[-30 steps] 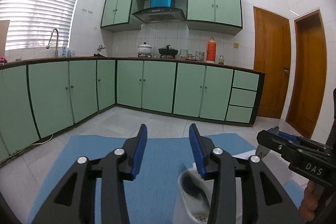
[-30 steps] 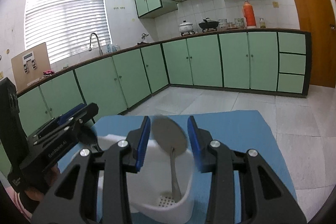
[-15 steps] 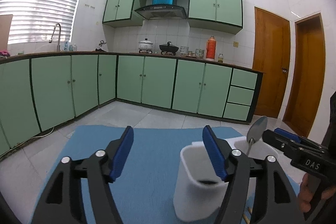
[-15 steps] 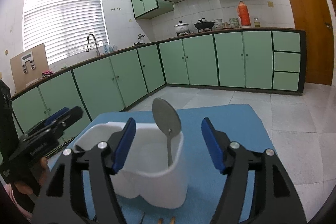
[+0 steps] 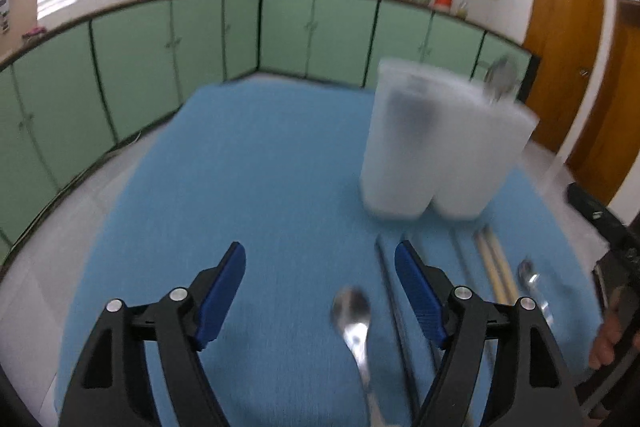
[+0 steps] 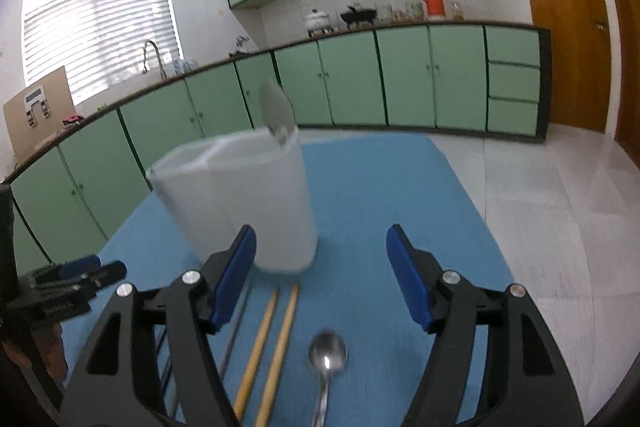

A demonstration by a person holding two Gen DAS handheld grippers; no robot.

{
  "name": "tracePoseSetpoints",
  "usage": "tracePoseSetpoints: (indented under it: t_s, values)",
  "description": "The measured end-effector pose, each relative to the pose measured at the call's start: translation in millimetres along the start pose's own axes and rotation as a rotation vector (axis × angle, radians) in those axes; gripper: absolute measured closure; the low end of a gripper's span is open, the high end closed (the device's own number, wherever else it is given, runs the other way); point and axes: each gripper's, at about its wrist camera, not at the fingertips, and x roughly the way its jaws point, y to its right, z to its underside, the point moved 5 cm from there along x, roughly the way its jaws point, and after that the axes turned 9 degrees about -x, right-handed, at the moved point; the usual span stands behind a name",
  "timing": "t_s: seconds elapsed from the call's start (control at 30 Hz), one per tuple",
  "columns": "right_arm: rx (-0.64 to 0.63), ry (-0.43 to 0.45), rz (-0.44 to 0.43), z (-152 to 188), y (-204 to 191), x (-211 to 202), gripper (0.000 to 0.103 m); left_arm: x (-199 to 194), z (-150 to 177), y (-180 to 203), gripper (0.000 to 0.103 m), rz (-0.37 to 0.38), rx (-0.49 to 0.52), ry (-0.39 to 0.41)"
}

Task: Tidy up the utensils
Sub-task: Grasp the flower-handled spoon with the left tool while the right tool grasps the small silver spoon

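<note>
Above the blue mat — both grippers' jaws just widened, now empty.

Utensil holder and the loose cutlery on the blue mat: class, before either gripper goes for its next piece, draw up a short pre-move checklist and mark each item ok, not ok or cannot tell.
1. White utensil holder standing upright on the blue mat: ok.
2. Spoon already in holder, bowl end up: ok.
3. Left gripper jaws have just been opening, nothing clamped: ok.
4. Right gripper open and empty: ok.
5. Loose spoon lies between the right fingers' line, clear of the wooden chopsticks: ok.
6. Spoon under the left gripper clear of the dark chopsticks: cannot tell, the picture is blurred.
</note>
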Motion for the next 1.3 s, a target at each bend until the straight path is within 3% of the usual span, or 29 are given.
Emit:
tracePoseSetpoints:
  t_s: [0.23,0.6,0.9,1.3]
  values:
    - [-0.011,-0.065,0.012,29,-3,-5,0.037,16,23,-3,0.028,-0.048,-0.014,-0.064]
    - [-0.035,-0.099,0.014,35,-3,0,0.037,27,29,1,0.037,-0.061,0.004,-0.102]
    - [-0.075,-0.168,0.025,41,-2,8,0.048,22,31,14,0.077,0.004,0.006,-0.121]
    - [-0.117,-0.288,0.019,55,-6,23,0.060,15,27,1,0.077,0.026,-0.018,-0.093]
